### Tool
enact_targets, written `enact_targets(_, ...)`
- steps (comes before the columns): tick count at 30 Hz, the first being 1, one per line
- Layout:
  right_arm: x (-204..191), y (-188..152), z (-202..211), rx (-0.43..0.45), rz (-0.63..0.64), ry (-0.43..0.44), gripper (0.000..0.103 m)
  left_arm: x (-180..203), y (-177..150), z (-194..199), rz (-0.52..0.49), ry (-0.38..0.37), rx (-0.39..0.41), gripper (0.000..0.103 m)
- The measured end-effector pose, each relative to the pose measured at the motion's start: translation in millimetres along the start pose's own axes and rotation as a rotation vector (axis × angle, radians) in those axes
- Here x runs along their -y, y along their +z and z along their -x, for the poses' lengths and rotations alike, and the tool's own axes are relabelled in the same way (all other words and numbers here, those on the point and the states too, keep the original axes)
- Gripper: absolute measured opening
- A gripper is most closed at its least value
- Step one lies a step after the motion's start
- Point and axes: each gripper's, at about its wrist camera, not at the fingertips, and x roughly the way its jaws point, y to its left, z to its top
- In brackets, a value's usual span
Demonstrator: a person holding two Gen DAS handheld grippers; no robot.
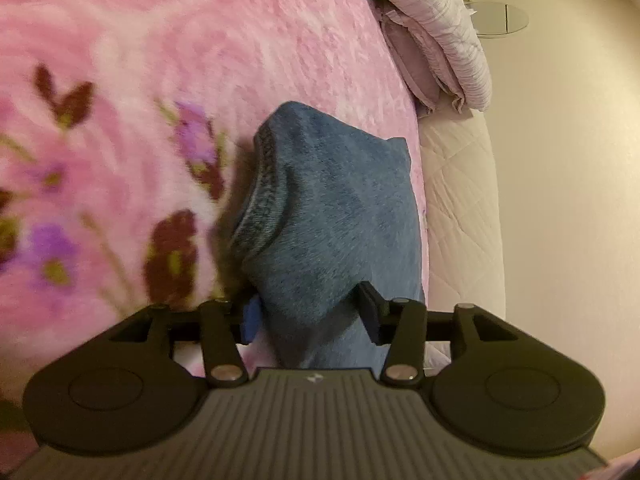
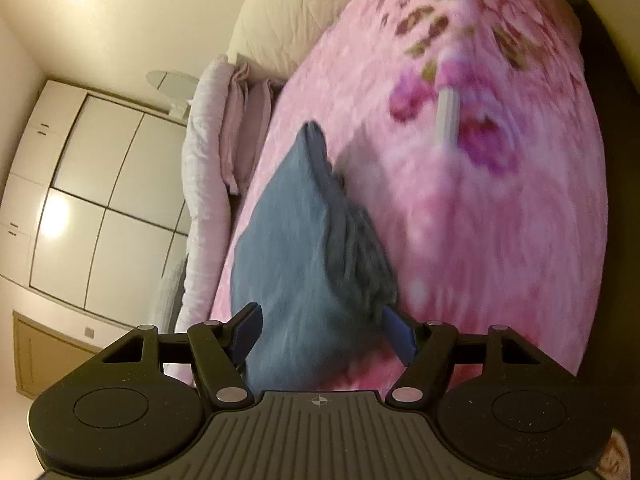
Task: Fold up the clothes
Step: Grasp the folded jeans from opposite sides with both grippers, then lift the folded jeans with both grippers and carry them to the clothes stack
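Observation:
A folded blue knit garment (image 1: 332,208) hangs just above the pink flowered blanket (image 1: 200,40) and casts a shadow on it. My left gripper (image 1: 310,320) is shut on its near end, with the thick bundle filling the gap between the fingers. The ribbed hem shows on the bundle's left side. In the right wrist view the same blue garment (image 2: 296,240) fills the space between the blue pads of my right gripper (image 2: 322,334), which is shut on it. Its stacked fold edges face the pink blanket (image 2: 480,240). Both views are blurred by motion.
Lilac pillows (image 1: 440,32) are stacked at the bed's head, next to a white quilted mattress side (image 1: 460,200). The pillows (image 2: 208,140) and a white wardrobe (image 2: 100,180) appear left in the right wrist view. A small white stick-like object (image 2: 446,116) lies on the blanket.

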Motion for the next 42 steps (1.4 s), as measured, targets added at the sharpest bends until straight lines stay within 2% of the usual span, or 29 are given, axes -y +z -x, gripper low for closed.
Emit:
enact_targets(3, 5.0, 17.1, -13.0, 0.024, 0.015, -0.011, 0.07, 4.8, 0.9, -6.2, -0.011, 0.004, 0.005, 0.052)
enact_targets(5, 7.2, 29.7, -26.5, 0.014, 0.032, 0.001, 0.07, 9.6, 2.2, -8.4, -0.022, 0.017, 0.0, 0.052)
enact_targets(8, 8.0, 44.1, -54.4, -0.072, 0.038, -0.046, 0.069, 16.7, 8.3, -10.2, -0.053, 0.041, -0.027, 0.052)
enact_targets(10, 5.3, 49.4, -66.6, -0.118, 0.003, -0.045, 0.069, 20.0, 15.4, -11.5, -0.068, 0.047, -0.044, 0.051)
enact_targets(11, 1.7, 50.8, -71.7, -0.142, -0.02, -0.018, 0.069, 21.7, 18.5, -10.1, -0.085, 0.047, -0.042, 0.051)
enact_targets(15, -11.4, 47.9, -87.1, -0.184, 0.007, -0.054, 0.069, 31.3, 28.4, -2.5, -0.182, 0.03, 0.046, 0.048)
enact_targets(17, -8.8, 48.9, -92.8, -0.17, 0.01, -0.079, 0.069, 25.4, 29.3, -4.6, -0.161, 0.037, 0.038, 0.048)
enact_targets(18, -4.9, 50.1, -95.0, -0.166, -0.019, -0.064, 0.069, 20.2, 28.8, -6.5, -0.139, 0.045, 0.026, 0.048)
enact_targets(22, -0.7, 52.7, -104.6, -0.18, -0.033, -0.03, 0.069, 5.3, 22.6, -5.4, -0.097, -0.005, 0.057, 0.048)
enact_targets(26, -5.6, 56.0, -118.9, -0.189, -0.014, -0.045, 0.069, 7.6, 33.5, -20.8, -0.045, -0.028, 0.028, 0.049)
enact_targets(30, -14.3, 65.1, -147.8, -0.202, -0.02, -0.034, 0.064, 5.6, 45.9, -32.3, -0.014, -0.059, 0.012, 0.048)
enact_targets(32, -15.9, 68.6, -164.8, -0.215, -0.024, -0.028, 0.056, 6.0, 52.0, -37.4, -0.004, -0.062, 0.003, 0.047)
enact_targets(34, -15.9, 68.1, -163.7, -0.221, -0.074, -0.009, 0.043, 6.5, 58.2, -42.5, 0.005, -0.063, -0.006, 0.043)
enact_targets(35, -15.9, 67.8, -163.1, -0.224, -0.1, 0.001, 0.041, 6.7, 61.3, -45.1, 0.01, -0.063, -0.01, 0.043)
enact_targets(41, -16.1, 66.3, -159.5, -0.24, -0.251, 0.058, 0.033, 51.5, 78.9, -22.0, -0.008, 0.005, -0.011, 0.033)
enact_targets(42, -25.5, 67.4, -156.8, -0.248, -0.262, 0.06, 0.033, 62.2, 83.0, -15.8, -0.002, 0.015, -0.009, 0.032)
